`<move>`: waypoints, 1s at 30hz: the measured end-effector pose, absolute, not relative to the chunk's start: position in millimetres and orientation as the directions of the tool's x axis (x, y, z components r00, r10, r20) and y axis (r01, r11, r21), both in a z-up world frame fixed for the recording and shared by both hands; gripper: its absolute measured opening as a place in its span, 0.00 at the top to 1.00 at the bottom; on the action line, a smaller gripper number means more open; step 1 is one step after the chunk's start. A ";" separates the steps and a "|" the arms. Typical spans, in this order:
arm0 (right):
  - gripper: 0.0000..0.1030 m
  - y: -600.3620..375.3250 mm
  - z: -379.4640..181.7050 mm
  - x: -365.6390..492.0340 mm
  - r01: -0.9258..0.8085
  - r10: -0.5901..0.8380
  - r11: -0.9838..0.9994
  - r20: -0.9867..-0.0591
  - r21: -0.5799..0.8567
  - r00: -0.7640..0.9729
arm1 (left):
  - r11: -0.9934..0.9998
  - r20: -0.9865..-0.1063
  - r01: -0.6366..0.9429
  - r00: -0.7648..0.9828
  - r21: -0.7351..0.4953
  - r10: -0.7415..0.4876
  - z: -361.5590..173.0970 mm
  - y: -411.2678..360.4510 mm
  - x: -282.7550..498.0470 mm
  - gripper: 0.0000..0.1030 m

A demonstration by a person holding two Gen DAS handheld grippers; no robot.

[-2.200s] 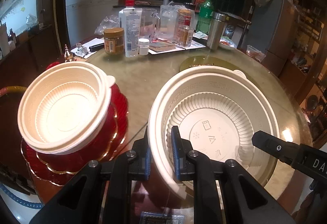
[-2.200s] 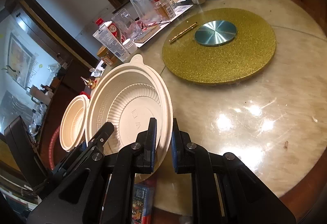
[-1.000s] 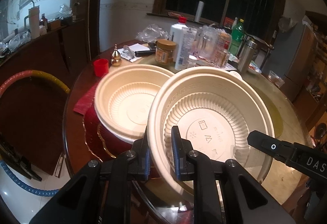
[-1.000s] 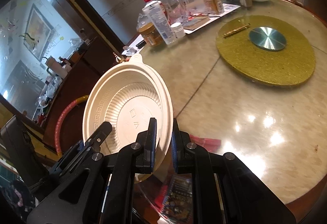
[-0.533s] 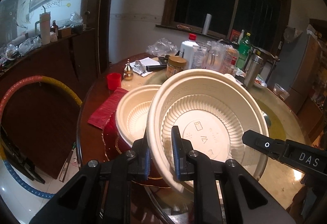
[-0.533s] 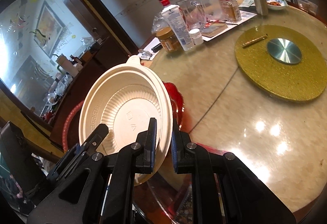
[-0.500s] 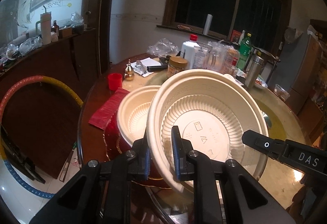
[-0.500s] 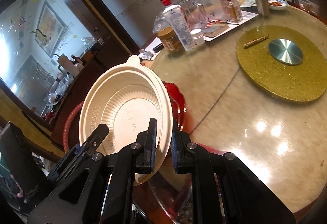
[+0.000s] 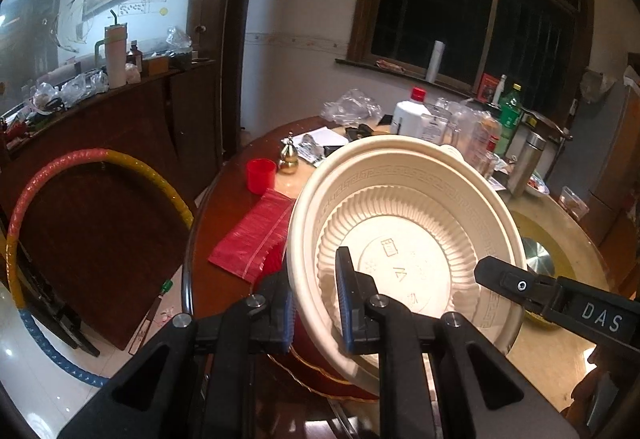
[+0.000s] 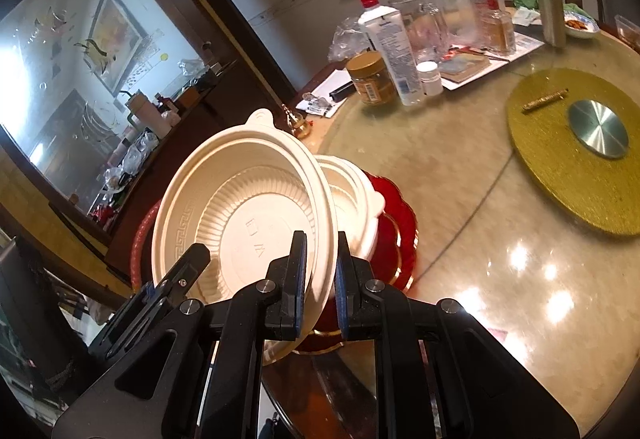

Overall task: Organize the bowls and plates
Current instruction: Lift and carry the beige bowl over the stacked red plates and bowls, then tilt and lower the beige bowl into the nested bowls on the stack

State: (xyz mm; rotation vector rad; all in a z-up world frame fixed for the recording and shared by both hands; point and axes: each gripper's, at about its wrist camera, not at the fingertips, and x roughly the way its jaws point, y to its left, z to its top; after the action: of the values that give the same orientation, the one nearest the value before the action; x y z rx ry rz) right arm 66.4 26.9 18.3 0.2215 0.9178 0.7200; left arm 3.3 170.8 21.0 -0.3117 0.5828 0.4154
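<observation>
A: So, how far along does the tidying look?

B: Midway, I'd judge. Taking it left to right: the left gripper (image 9: 314, 309) is clenched on the near-left rim of the large cream bowl (image 9: 404, 239), one pad inside the wall and one outside. The bowl hangs tilted in the air above the table edge.

A: And the other side?

B: The right gripper (image 10: 318, 279) is clamped on the opposite rim of that same bowl (image 10: 240, 215), so both hands carry it between them. Just beyond it, in the right wrist view, sits a smaller cream bowl (image 10: 356, 195) on a red scalloped plate (image 10: 394, 239) with a gold edge. The carried bowl overlaps that stack in the picture, though I can't tell whether the two are touching or just lined up.

A: So what's done and what's left?

B: The small bowl is already set on the red plate. The big one is not yet put down. If it's meant to join that stack, it is wider than the small bowl, so it would sit over it rather than nest in it.

A: What's the bowl like?

B: Thin moulded plastic, matte cream, round, with fine radial ribs up the wall, a key-pattern band under the rim, stamped symbols on the flat base and a small tab on the far rim. It looks light and a little flexible. The table (image 10: 480, 199) is glossy pale stone with lamp glare.
</observation>
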 end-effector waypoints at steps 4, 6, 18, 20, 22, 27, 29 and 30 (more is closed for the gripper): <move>0.88 39.8 20.4 73.0 -0.480 0.646 0.751 -0.655 0.453 0.392 | 0.866 -0.596 -0.475 0.744 -0.155 0.301 21.2 179.7 12.8 0.84; 0.88 45.2 20.0 77.7 -0.477 0.637 0.758 -0.665 0.446 0.391 | 0.868 -0.612 -0.473 0.734 -0.152 0.293 19.0 184.1 19.4 0.84; 0.88 48.8 4.4 97.5 -0.427 0.622 0.771 -0.705 0.473 0.340 | 0.882 -0.670 -0.455 0.694 -0.124 0.263 8.6 190.1 37.3 0.85; 0.88 49.8 3.1 98.5 -0.424 0.617 0.774 -0.710 0.470 0.340 | 0.883 -0.677 -0.454 0.688 -0.120 0.262 6.4 190.4 38.8 0.85; 0.88 51.1 1.6 99.7 -0.423 0.610 0.779 -0.717 0.463 0.338 | 0.884 -0.684 -0.453 0.681 -0.114 0.261 4.8 190.9 41.4 0.85; 0.88 55.4 -2.1 101.6 -0.425 0.591 0.789 -0.738 0.444 0.327 | 0.890 -0.705 -0.442 0.666 -0.110 0.243 1.5 194.3 45.4 0.84; 0.88 58.5 -2.3 102.3 -0.432 0.579 0.794 -0.749 0.428 0.323 | 0.894 -0.713 -0.435 0.659 -0.102 0.240 0.1 195.0 46.7 0.84; 0.88 59.9 -2.5 102.8 -0.437 0.573 0.796 -0.754 0.418 0.322 | 0.898 -0.720 -0.429 0.654 -0.102 0.231 -1.2 195.6 47.6 0.84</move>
State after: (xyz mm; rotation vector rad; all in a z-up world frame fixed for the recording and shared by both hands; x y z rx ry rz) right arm 102.8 59.9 -2.5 0.1475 1.0507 0.6658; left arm 47.6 195.6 -1.2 -0.2747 0.7725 0.3791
